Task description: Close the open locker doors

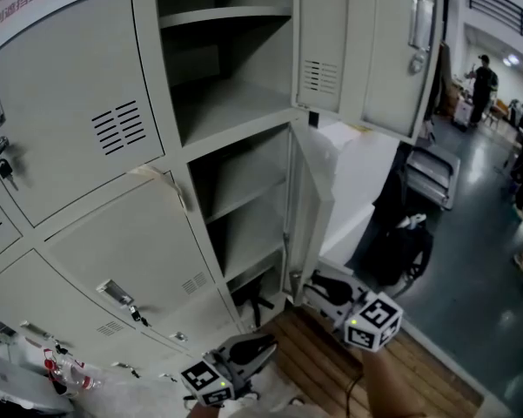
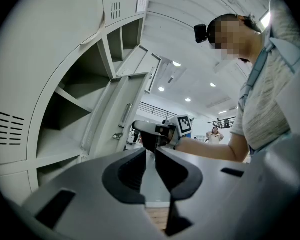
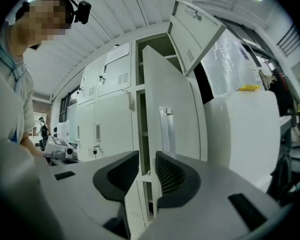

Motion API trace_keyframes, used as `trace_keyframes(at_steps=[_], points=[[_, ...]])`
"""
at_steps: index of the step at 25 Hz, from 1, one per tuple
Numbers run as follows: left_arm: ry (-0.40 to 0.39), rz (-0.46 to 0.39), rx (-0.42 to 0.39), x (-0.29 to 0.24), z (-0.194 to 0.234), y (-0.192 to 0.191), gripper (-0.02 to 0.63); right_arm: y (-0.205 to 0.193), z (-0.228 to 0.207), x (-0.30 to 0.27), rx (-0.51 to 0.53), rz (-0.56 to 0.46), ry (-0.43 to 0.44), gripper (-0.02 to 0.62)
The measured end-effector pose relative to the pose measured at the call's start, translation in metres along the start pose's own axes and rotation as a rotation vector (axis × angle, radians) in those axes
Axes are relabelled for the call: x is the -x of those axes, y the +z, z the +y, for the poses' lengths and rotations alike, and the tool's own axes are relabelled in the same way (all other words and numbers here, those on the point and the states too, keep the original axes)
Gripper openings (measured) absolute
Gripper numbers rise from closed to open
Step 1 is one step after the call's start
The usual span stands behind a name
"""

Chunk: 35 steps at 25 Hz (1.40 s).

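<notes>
The grey lockers have two doors standing open. The upper door swings out at the top right, and the lower door shows nearly edge-on in the middle. My right gripper is at the lower door's bottom outer corner. In the right gripper view its jaws are open and line up with the edge of that door; I cannot tell whether they touch it. My left gripper hangs lower and nearer. Its jaws stand slightly open with nothing between them and point toward the right gripper.
A white plastic-wrapped block stands just behind the lower door. A black bag and a metal cart sit to the right. Wooden slats lie underfoot. A person stands far off. A plastic bottle lies at the lower left.
</notes>
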<state>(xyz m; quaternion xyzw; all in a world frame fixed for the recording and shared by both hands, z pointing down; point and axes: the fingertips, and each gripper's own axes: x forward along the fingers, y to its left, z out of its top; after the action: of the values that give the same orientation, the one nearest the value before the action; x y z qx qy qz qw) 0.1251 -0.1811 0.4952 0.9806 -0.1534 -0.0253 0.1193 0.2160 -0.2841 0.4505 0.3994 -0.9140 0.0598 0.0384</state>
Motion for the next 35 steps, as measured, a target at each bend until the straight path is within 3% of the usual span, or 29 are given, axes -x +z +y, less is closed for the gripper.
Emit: trace_keyframes(at_steps=[10, 24, 29, 35], points=[[0.043, -0.013, 0.017, 0.023, 0.015, 0.002, 0.046, 0.008, 0.040, -0.048, -0.006, -0.001, 0.108, 0.101], [0.083, -0.025, 0.002, 0.054, 0.042, 0.008, 0.046, 0.011, 0.061, -0.107, -0.011, 0.012, 0.155, 0.101], [0.093, -0.025, 0.015, 0.062, 0.048, 0.010, 0.046, 0.004, 0.056, -0.114, -0.021, 0.037, 0.132, 0.101], [0.095, -0.032, 0.014, 0.067, 0.056, 0.010, 0.046, 0.029, 0.039, -0.115, 0.080, -0.001, 0.046, 0.124]])
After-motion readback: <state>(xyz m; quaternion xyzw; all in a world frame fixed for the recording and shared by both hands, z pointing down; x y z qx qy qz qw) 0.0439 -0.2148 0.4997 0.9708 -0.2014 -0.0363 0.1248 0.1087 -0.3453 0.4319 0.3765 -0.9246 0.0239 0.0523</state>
